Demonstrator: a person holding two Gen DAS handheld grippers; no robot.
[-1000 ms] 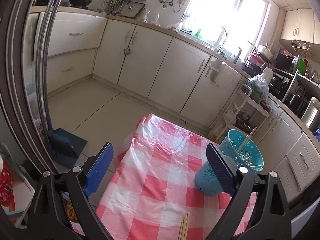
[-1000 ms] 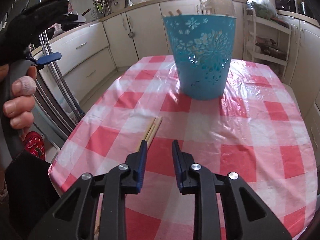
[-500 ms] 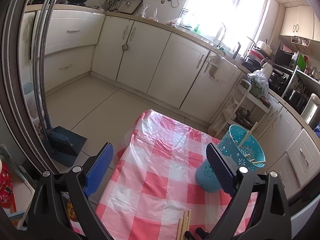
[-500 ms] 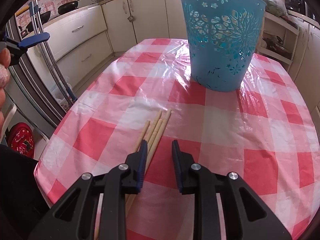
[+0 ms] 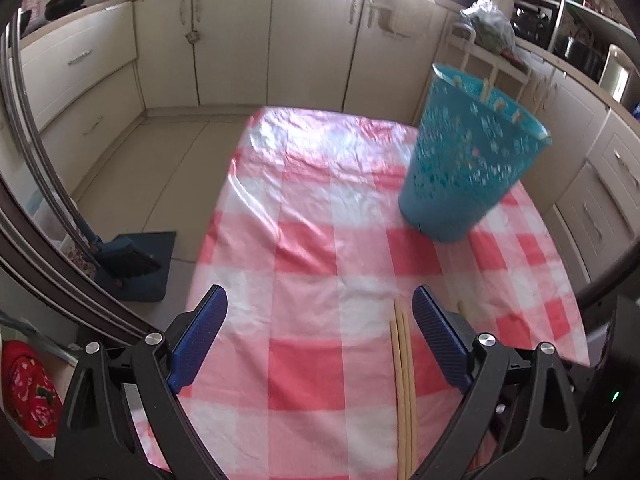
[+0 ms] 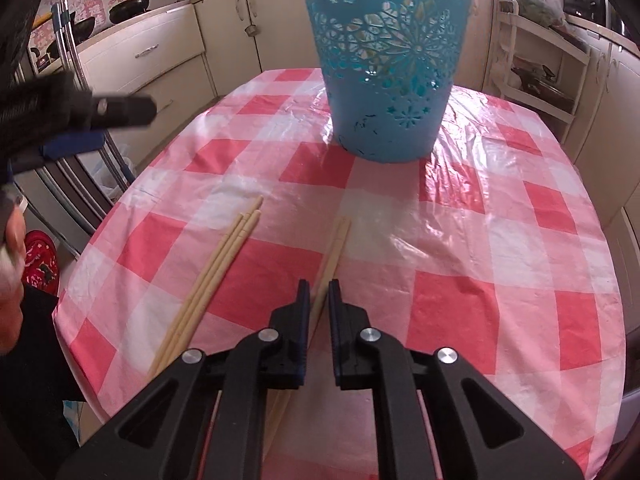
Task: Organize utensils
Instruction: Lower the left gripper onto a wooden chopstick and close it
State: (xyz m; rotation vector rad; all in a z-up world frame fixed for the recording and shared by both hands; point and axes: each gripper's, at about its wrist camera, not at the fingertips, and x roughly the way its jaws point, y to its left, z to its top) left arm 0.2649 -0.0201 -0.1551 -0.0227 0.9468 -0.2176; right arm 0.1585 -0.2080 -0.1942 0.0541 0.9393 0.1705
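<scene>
A teal cut-out basket (image 6: 392,72) stands upright on the far part of the checked tablecloth (image 6: 480,240); a few chopsticks (image 5: 486,88) stick out of it. My right gripper (image 6: 319,292) is closing on a pair of wooden chopsticks (image 6: 334,248), which run between its pads toward the basket. Three more chopsticks (image 6: 224,256) lie together on the cloth to the left of that pair. My left gripper (image 5: 320,300) hangs open and wide above the near table edge, with those three chopsticks (image 5: 402,360) lying just inside its right finger (image 5: 432,320).
Cream kitchen cabinets (image 5: 240,40) wrap the room behind the table. A blue dustpan (image 5: 132,264) rests on the floor to the left. A white shelf rack (image 6: 540,60) stands behind the basket on the right. A person's hand (image 6: 10,248) shows at the left edge.
My right gripper's jaws have narrowed onto two chopsticks, now apart from the other three. The left gripper has dropped and tipped down toward the table, bringing the chopsticks into its view.
</scene>
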